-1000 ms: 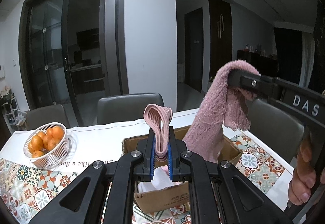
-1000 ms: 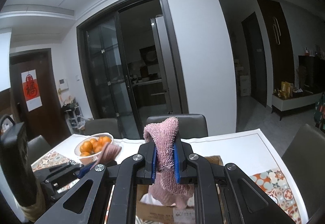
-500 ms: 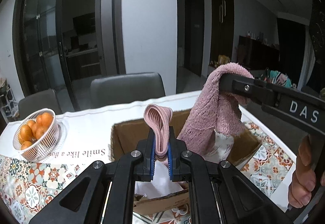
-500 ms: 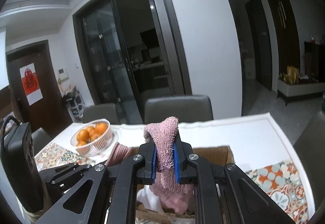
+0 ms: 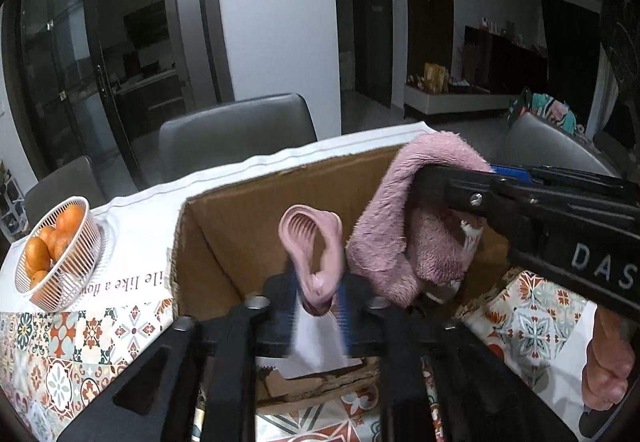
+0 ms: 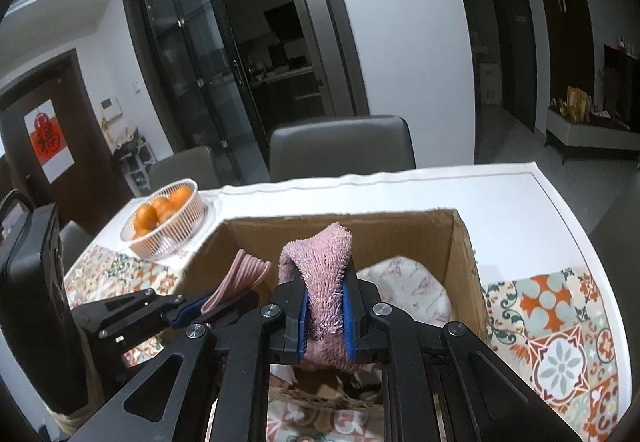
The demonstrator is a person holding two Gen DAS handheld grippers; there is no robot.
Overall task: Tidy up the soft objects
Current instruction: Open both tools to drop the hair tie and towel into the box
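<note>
An open cardboard box [image 5: 240, 226] stands on the table, and both grippers hang over it. My left gripper [image 5: 320, 294] has its jaws opening. A pink ribbed cloth [image 5: 310, 242] stands loosely between the blue pads, which have drawn apart from it. My right gripper [image 6: 325, 298] is shut on a fuzzy pink towel [image 6: 320, 262], whose lower end hangs into the box [image 6: 460, 254]. In the left wrist view the right gripper [image 5: 432, 177] reaches in from the right with the towel [image 5: 400, 226] draped over its tip. A white floral cloth [image 6: 408, 290] lies inside the box.
A white basket of oranges [image 5: 56, 254] sits on the table left of the box. A patterned tablecloth [image 6: 560, 342] covers the near part of the table. Grey chairs [image 6: 340, 145] stand behind it. A black device [image 6: 32, 282] stands at the left edge. A hand [image 5: 608, 362] holds the right gripper.
Both grippers have sunk and moved forward over the box, so its inside now fills the views. The left jaws have parted from the ribbed cloth. The right grip is unchanged.
</note>
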